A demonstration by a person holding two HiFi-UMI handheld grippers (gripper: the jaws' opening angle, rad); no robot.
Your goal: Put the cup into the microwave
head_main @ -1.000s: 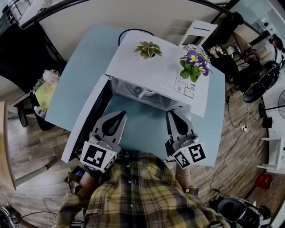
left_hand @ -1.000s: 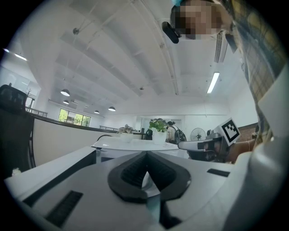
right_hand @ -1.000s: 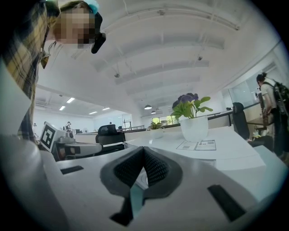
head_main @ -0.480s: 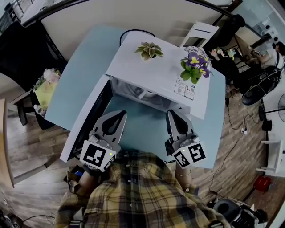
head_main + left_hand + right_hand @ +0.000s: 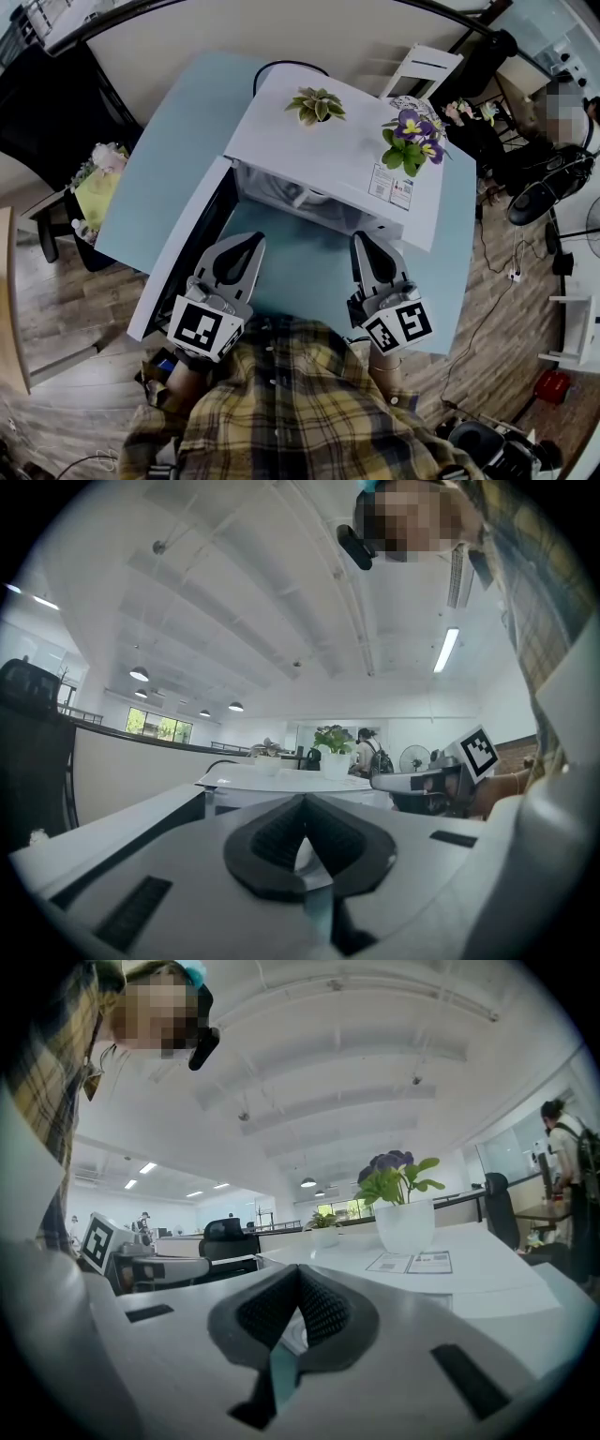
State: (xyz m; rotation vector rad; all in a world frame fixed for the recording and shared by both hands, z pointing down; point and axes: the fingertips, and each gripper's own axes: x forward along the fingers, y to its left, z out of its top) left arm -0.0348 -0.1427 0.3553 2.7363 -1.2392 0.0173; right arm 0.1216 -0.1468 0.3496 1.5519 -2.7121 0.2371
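A white microwave point(image 5: 323, 159) stands on the light-blue table point(image 5: 164, 159), its door point(image 5: 183, 258) swung open to the left. Inside the cavity a pale rounded shape point(image 5: 307, 198) shows, probably the cup; most of it is hidden under the top. My left gripper point(image 5: 251, 242) rests level in front of the opening by the door, jaws shut and empty. To its right, my right gripper point(image 5: 364, 240) lies below the microwave's right front corner, also shut on nothing. In the left gripper view the pads point(image 5: 281, 841) meet at their tips; likewise in the right gripper view point(image 5: 319, 1312).
On the microwave's top sit a small succulent point(image 5: 314, 103) and a potted purple flower point(image 5: 409, 136). A white chair point(image 5: 424, 66) is behind the table. A low stand with flowers point(image 5: 94, 187) is at the left. People and office chairs point(image 5: 548, 183) are at the far right.
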